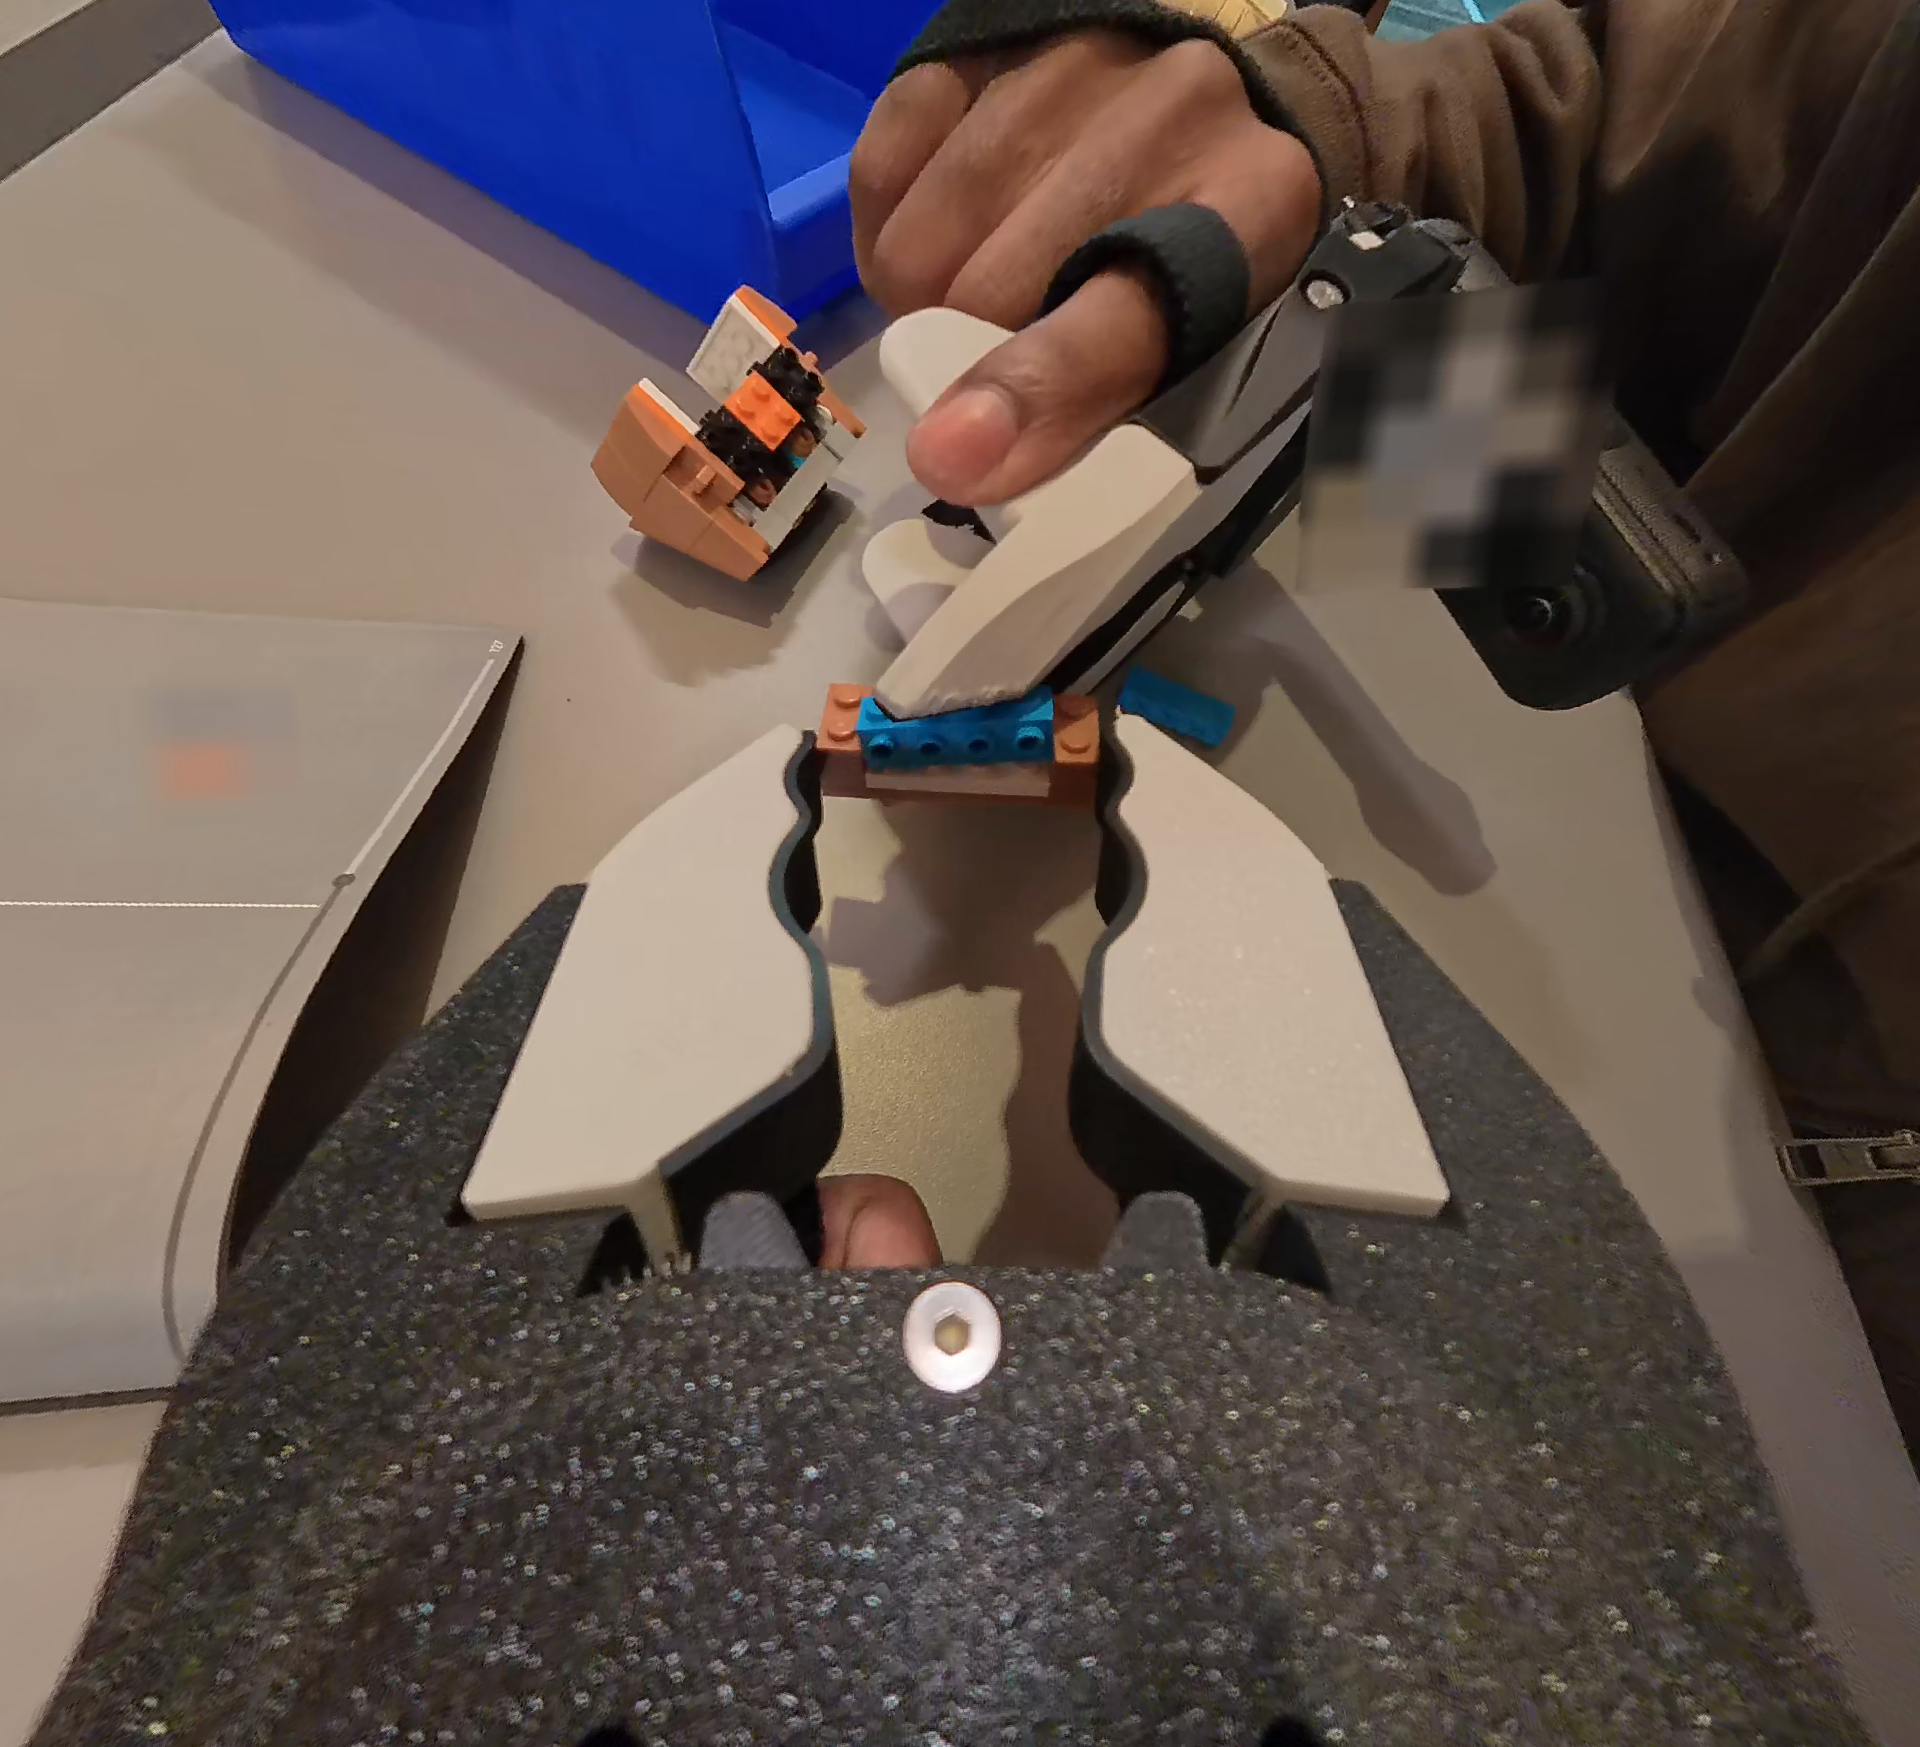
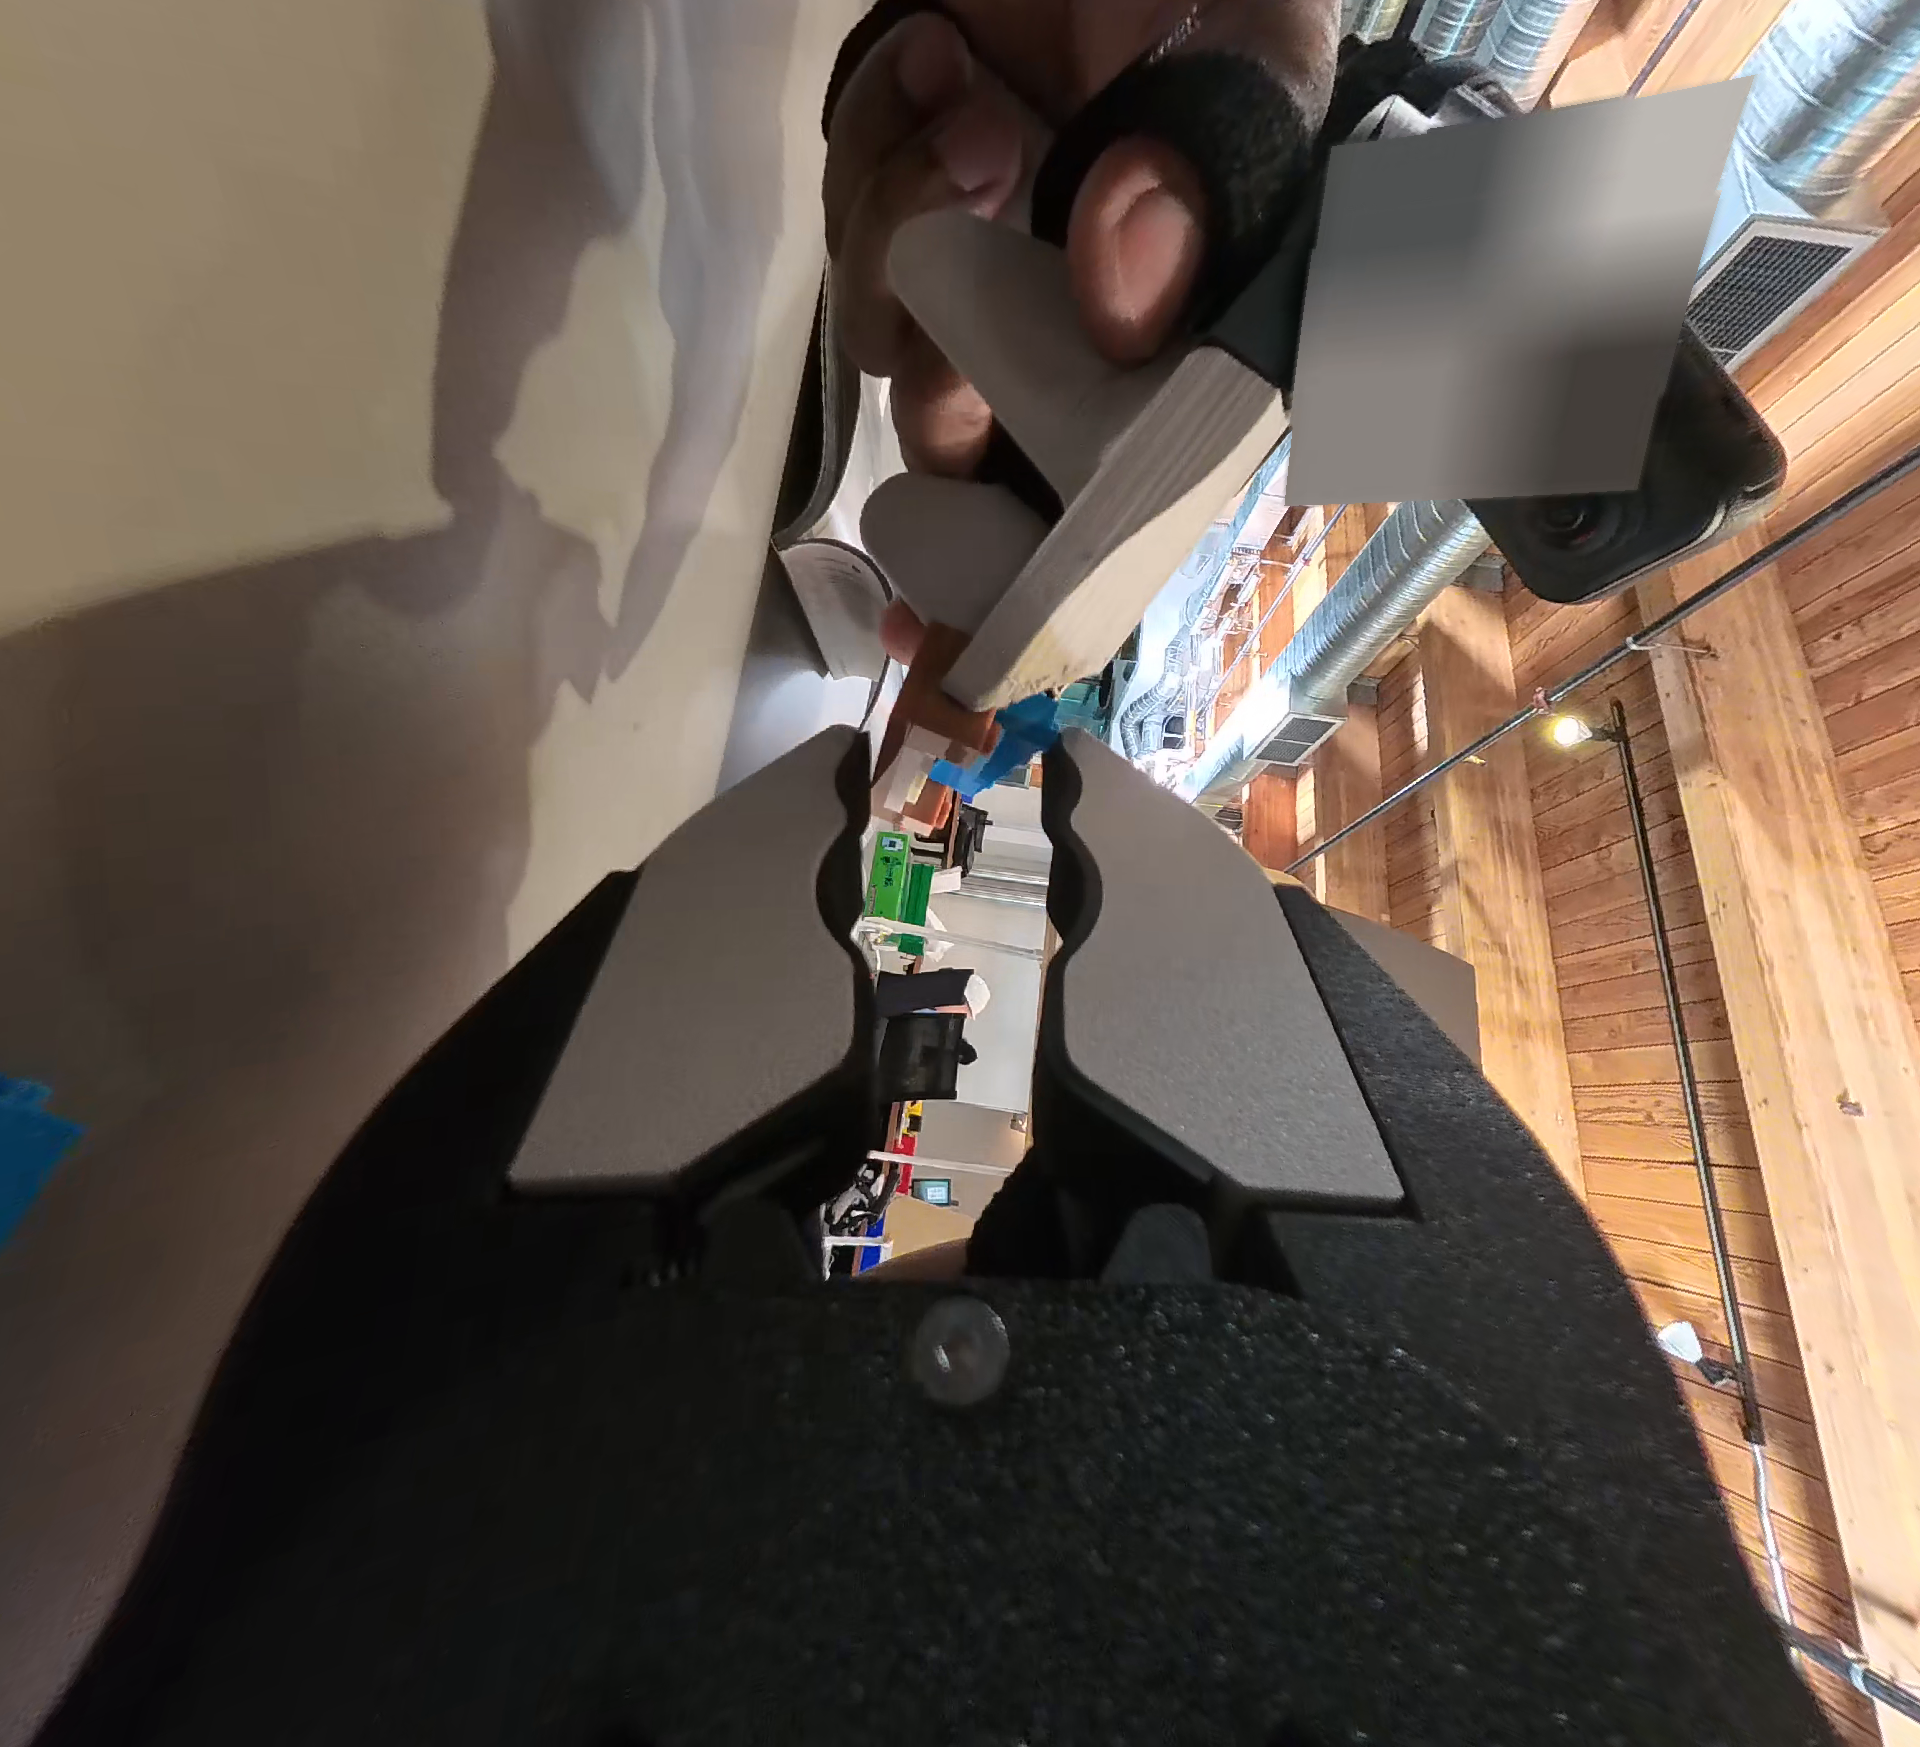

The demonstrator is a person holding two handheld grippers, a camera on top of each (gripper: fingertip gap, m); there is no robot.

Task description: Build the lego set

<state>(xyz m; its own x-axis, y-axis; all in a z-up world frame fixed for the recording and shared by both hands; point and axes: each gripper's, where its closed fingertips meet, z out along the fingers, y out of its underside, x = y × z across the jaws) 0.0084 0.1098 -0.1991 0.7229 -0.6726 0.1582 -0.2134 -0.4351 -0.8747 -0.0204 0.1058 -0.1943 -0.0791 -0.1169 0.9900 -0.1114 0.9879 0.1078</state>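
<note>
Your left gripper (image 1: 958, 767) pinches the brown plate assembly (image 1: 961, 778) crosswise at its fingertips; from the right, your right gripper (image 1: 961, 689) presses the blue brick (image 1: 954, 729) down onto it, whether pinched or not I cannot tell.

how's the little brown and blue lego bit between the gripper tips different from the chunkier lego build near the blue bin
The small build is clamped between the left gripper tips; the big build lies loose on the table. The small build is low and flat, brown with blue on top; the big build is blocky, with black, orange and white parts. The small build sits level; the big build is tilted. Both are mostly brown lego.
</note>
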